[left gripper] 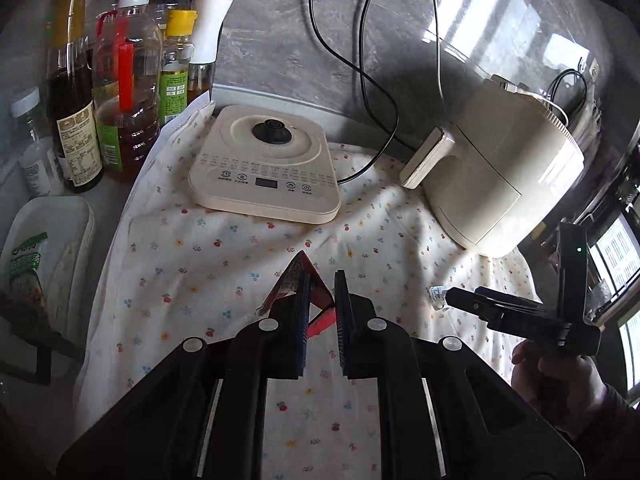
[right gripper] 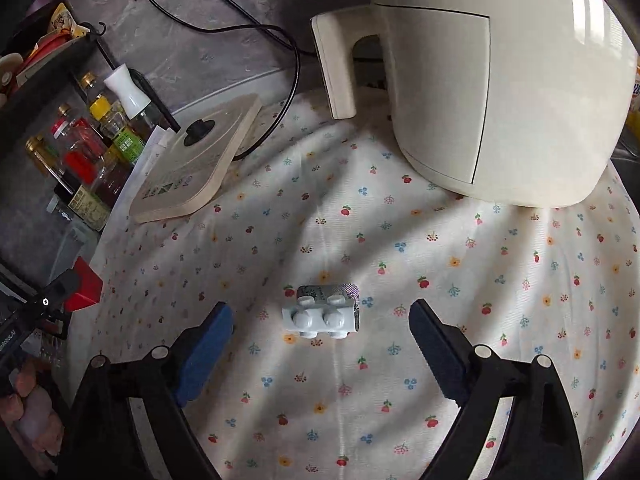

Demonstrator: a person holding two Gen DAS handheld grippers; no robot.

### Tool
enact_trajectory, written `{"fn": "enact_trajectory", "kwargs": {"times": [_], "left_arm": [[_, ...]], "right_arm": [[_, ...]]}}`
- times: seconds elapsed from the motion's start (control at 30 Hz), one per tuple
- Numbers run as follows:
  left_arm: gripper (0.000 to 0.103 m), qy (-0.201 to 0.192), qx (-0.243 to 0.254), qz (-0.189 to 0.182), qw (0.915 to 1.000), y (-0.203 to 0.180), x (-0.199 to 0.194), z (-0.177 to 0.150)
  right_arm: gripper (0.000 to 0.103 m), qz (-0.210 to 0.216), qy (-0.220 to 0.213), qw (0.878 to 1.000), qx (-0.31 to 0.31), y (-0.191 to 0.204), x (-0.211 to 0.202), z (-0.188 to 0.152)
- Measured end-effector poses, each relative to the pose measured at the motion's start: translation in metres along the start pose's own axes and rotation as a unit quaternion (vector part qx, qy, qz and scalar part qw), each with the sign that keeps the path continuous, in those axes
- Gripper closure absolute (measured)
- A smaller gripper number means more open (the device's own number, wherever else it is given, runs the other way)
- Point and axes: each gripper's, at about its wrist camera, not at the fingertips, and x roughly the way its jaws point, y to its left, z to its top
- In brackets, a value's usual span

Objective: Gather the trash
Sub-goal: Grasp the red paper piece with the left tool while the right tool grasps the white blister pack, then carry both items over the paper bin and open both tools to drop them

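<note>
On the flowered cloth (right gripper: 440,280) a blister pack (right gripper: 322,316) is seen lying flat, between the spread fingers of the right gripper (right gripper: 320,332). A red wrapper (left gripper: 298,296) is pinched, apparently, by the left gripper (left gripper: 322,320). Open cloth is left in front of the air fryer (right gripper: 500,92) and kettle base (left gripper: 264,164); bottles (left gripper: 120,92) are ranged along the left edge.

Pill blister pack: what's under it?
The pill blister pack lies flat on the floral cloth, between the open right gripper's fingers. Whatever is beneath the cloth is covered.
</note>
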Motion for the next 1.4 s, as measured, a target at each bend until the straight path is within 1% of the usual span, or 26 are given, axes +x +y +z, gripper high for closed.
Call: {"fn": "enact_trajectory", "kwargs": {"times": [0.03,0.07,0.2,0.3,0.47,0.63,0.8,0.9,1.07,1.27,1.4], "left_arm": [[0.091,-0.002,-0.004,0.001,1.0,0.003,-0.002,0.0],[0.091,-0.003,-0.007,0.0,1.0,0.005,-0.004,-0.001],[0.091,-0.001,-0.004,-0.004,1.0,0.01,-0.008,-0.003],[0.091,0.005,0.001,-0.013,0.9999,0.011,-0.006,-0.004],[0.091,0.014,0.027,-0.039,0.9988,0.002,0.001,-0.001],[0.091,0.039,0.061,-0.074,0.9946,-0.013,0.015,-0.004],[0.091,0.066,0.107,-0.101,0.9869,-0.036,0.024,-0.01],[0.091,0.067,0.131,-0.119,0.9819,-0.051,0.018,-0.012],[0.091,0.071,0.147,-0.135,0.9774,-0.072,0.014,-0.023],[0.091,0.077,0.166,-0.15,0.9717,-0.109,0.006,-0.049],[0.091,0.081,0.176,-0.165,0.967,-0.144,-0.002,-0.079]], "right_arm": [[0.046,0.0,0.02,1.0,0.001,0.0,0.008,0.0],[0.063,0.005,0.029,1.0,0.004,0.0,0.012,0.001],[0.063,-0.004,0.008,1.0,-0.008,0.007,-0.001,-0.001],[0.063,-0.01,0.002,1.0,0.004,0.004,-0.011,-0.007],[0.063,-0.032,-0.012,0.999,0.037,-0.007,-0.031,-0.025],[0.063,-0.062,-0.036,0.994,0.086,-0.023,-0.059,-0.052],[0.063,-0.09,-0.053,0.986,0.129,-0.04,-0.086,-0.084],[0.063,-0.105,-0.059,0.982,0.146,-0.047,-0.101,-0.104],[0.063,-0.114,-0.07,0.977,0.167,-0.059,-0.124,-0.135],[0.063,-0.12,-0.083,0.972,0.184,-0.08,-0.157,-0.174],[0.063,-0.131,-0.099,0.967,0.193,-0.101,-0.193,-0.211]]}}
